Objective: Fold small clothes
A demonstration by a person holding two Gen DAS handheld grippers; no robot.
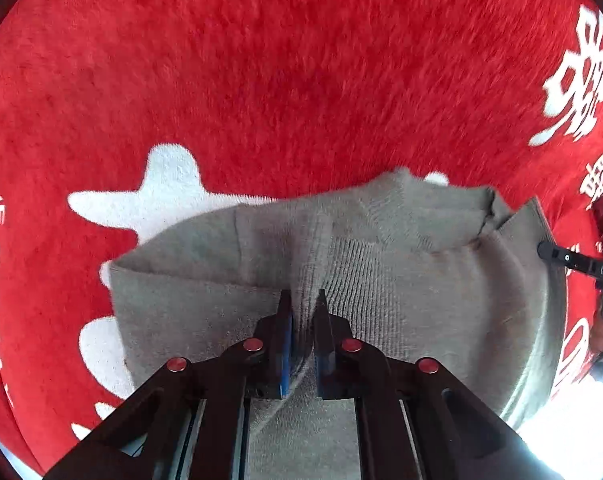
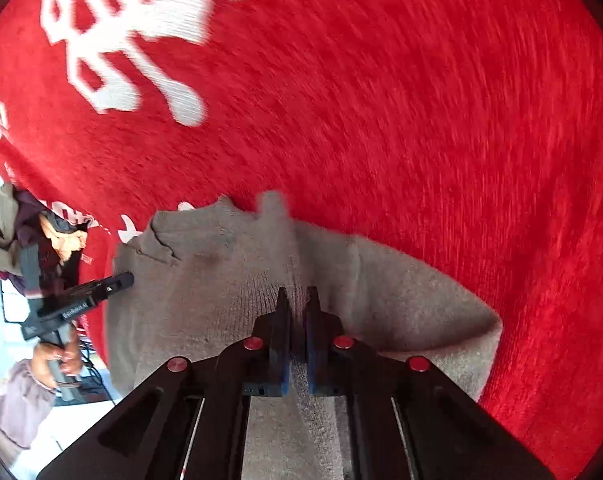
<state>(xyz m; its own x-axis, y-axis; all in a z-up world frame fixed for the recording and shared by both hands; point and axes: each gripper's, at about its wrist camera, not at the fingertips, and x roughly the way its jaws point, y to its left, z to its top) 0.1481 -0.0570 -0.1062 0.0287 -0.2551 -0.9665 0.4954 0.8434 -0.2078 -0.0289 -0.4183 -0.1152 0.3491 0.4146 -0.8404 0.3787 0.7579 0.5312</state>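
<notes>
A small grey knit sweater (image 1: 381, 272) hangs over a red fleece blanket (image 1: 261, 80). My left gripper (image 1: 303, 300) is shut on a ribbed edge of the sweater, with cloth pinched between its fingers. My right gripper (image 2: 297, 298) is shut on another part of the same sweater (image 2: 221, 280). The garment is folded over on itself, with a sleeve lying across at the right of the right wrist view. The right gripper shows at the right edge of the left wrist view (image 1: 557, 258). The left gripper shows at the left of the right wrist view (image 2: 117, 282).
The red blanket (image 2: 421, 120) has white characters printed on it. A pile of other clothes (image 2: 33, 232) lies at the blanket's left edge. A person's hand (image 2: 53, 360) holds the left gripper's handle. A bright floor lies beyond the blanket.
</notes>
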